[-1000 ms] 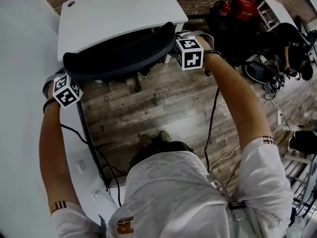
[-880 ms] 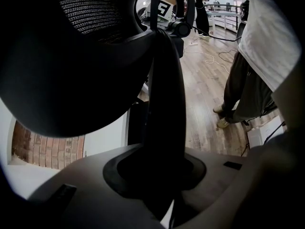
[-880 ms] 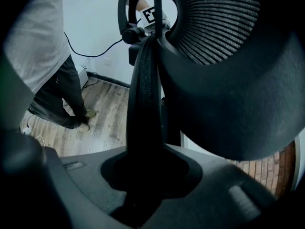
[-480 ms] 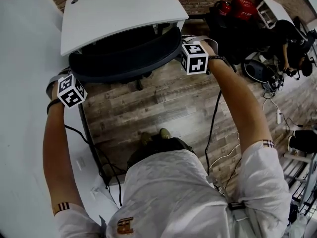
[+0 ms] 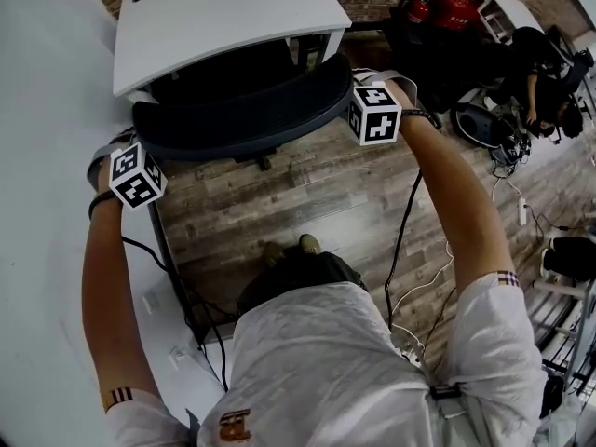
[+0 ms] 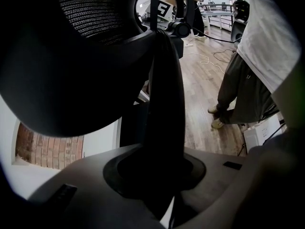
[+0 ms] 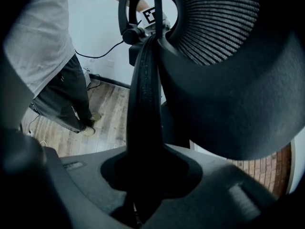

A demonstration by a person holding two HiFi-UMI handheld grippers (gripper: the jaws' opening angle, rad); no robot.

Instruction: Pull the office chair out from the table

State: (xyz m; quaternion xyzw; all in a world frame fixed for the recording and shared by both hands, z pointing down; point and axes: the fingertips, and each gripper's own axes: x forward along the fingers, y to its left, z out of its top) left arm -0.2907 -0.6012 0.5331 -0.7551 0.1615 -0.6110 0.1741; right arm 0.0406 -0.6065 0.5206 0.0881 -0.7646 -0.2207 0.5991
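Office chair (image 5: 233,112) backrest rim was pinched by left gripper (image 6: 159,173), other end was clamped by right gripper (image 7: 143,175), just beside white table (image 5: 223,17)

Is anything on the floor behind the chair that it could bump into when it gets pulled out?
Only the person's own shoes stand on the floor behind the chair. Nothing else visible blocks it.

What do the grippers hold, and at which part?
The office chair: left gripper and right gripper each clamp the backrest rim, one at each end.
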